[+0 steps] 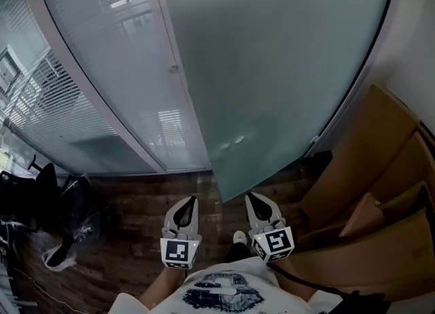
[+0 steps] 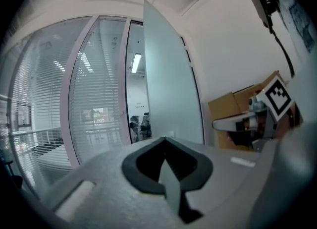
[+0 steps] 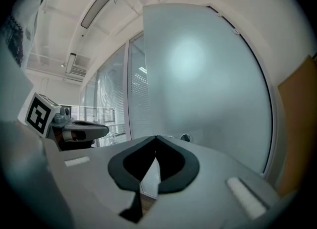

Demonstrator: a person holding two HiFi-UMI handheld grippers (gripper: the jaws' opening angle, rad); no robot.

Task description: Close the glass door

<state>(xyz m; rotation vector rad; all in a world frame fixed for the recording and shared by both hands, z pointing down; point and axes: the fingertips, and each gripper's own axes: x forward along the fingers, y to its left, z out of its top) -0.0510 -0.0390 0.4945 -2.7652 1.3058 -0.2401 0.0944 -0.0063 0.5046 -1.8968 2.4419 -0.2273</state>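
The frosted glass door (image 1: 272,68) stands open, swung into the room. Its lower free corner hangs just ahead of my two grippers. My left gripper (image 1: 191,200) and right gripper (image 1: 250,197) are held side by side low in the head view. Both point at the door, both are shut, and neither holds anything. The door's free edge rises straight ahead of the left gripper (image 2: 165,139) in its own view, where the door (image 2: 168,89) is seen edge-on. In the right gripper view the panel (image 3: 208,89) fills the space beyond the shut right gripper (image 3: 156,137). Neither gripper touches the glass.
A curved glass wall with blinds (image 1: 102,88) runs along the left. Cardboard boxes (image 1: 380,170) are stacked at the right, beside the door. Black chairs and a bag (image 1: 61,211) stand at the lower left on the dark wood floor (image 1: 136,204).
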